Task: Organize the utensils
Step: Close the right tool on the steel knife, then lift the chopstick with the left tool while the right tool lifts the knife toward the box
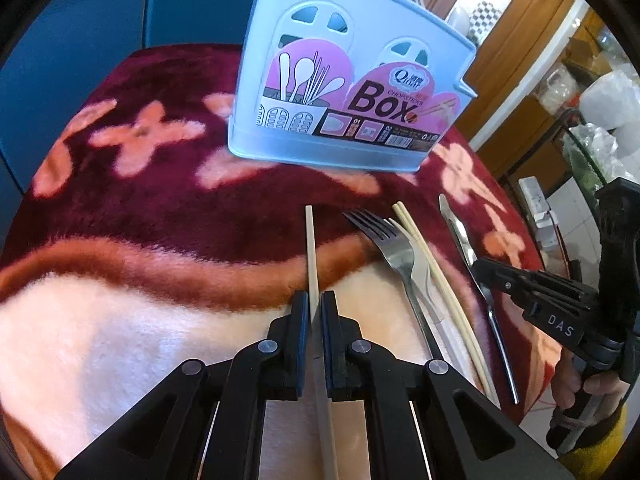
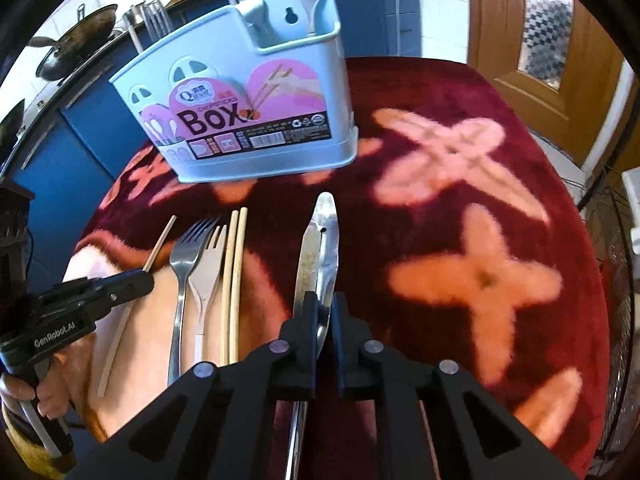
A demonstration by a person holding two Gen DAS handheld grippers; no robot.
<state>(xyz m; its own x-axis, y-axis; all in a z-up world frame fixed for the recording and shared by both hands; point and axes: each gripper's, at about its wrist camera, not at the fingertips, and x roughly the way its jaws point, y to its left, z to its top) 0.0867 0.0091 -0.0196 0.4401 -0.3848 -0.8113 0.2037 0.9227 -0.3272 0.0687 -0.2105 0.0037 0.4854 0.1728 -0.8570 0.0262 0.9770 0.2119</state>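
Blue holder (image 1: 352, 80) carries a pink label (image 1: 380, 100): big "Box", small "CHOPSTICKS" above it, a logo starting with "Q", rest too small to read. Small "01" on the black strip below; barcode beside it, digits unreadable. Same "Box" and "CHOPSTICKS" show in the right wrist view. Right gripper (image 1: 478, 264) body reads "DAS" in white. Left gripper (image 2: 150, 276) body reads "GenRobot.AI". No other legible text.
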